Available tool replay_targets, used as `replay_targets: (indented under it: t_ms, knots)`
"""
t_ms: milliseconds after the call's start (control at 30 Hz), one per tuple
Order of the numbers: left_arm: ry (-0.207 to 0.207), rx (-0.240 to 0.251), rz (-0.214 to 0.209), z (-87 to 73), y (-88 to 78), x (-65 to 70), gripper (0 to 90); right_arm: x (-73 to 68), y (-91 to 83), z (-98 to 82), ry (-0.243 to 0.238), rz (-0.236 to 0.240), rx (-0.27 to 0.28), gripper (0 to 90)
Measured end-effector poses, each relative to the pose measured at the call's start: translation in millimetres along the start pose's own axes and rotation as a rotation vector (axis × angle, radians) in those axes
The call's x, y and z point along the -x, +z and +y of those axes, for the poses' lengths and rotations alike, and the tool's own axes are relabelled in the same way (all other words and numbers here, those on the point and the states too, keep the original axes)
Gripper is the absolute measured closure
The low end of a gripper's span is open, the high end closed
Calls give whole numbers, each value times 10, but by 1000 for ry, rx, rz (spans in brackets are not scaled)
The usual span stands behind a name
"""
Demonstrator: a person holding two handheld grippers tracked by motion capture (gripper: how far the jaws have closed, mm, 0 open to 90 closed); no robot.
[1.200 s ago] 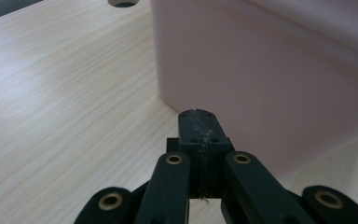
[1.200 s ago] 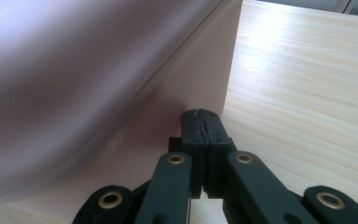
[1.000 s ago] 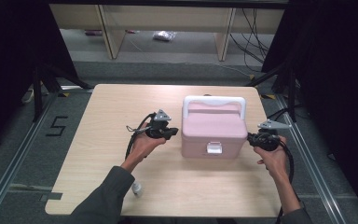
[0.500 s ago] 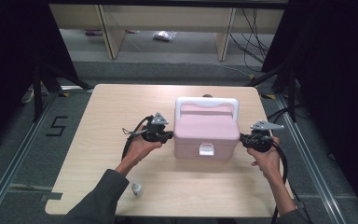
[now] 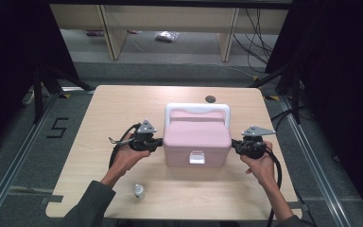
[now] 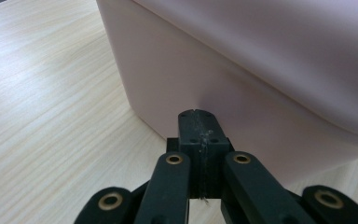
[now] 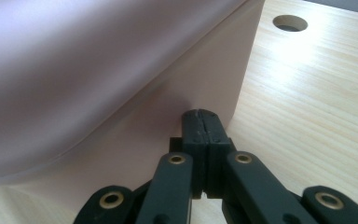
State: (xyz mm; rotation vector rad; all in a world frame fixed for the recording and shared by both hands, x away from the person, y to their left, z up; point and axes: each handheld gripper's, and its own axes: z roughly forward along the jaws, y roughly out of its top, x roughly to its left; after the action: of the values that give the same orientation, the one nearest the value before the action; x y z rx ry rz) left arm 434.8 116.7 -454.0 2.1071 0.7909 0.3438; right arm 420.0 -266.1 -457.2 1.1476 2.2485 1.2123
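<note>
1. We start at the left: the left tool (image 5: 157,142) has its jaws pressed together with nothing between them, tips against the left wall of the pink box (image 5: 197,140).
2. The box sits near the middle of the table (image 5: 104,109), clasp (image 5: 196,157) facing us, white handle (image 5: 197,111) folded toward the far side.
3. On the right, the right tool (image 5: 237,145) mirrors that: jaws pressed together, pinching nothing, tips at the right wall.
4. Handling, as we judge it: a stiff plastic shell with smooth, glossy walls, so narrow tips could skid on them. It looks bulky rather than heavy, though we cannot tell what is inside.
5. Where to take hold: squeezing from both sides low on the walls suits sliding it; for a lift, we reckon the handle is the surer place, or the ledge under the lid.
6. The left gripper view shows the closed tips right at the wall, just below the lid's overhang, and the box's rounded corner.
7. The right gripper view shows the same contact on the other wall, plus the round hole (image 7: 289,22) in the table beyond.
8. The high view adds the clasp, the handle, both hands, and a small bottle (image 5: 139,191) near the front edge, well apart from the box.
</note>
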Motion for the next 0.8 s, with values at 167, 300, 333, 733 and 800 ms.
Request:
replay_targets:
  t_ms: [167,300,333,733,800]
  knots:
    - [7,1,14,-26,-33,9,897,-71,-23,-2,-11,-12,-19,900]
    - [4,0,13,-36,-53,16,897,-87,-35,-7,-31,-10,-15,900]
    - [2,3,15,-39,-57,17,897,-87,-40,-8,-41,-16,-14,900]
    - [-5,11,3,-58,-99,50,897,-84,-45,-26,-34,-4,-10,900]
    - [2,6,7,-55,-103,56,897,-83,-36,-30,-31,-8,0,900]
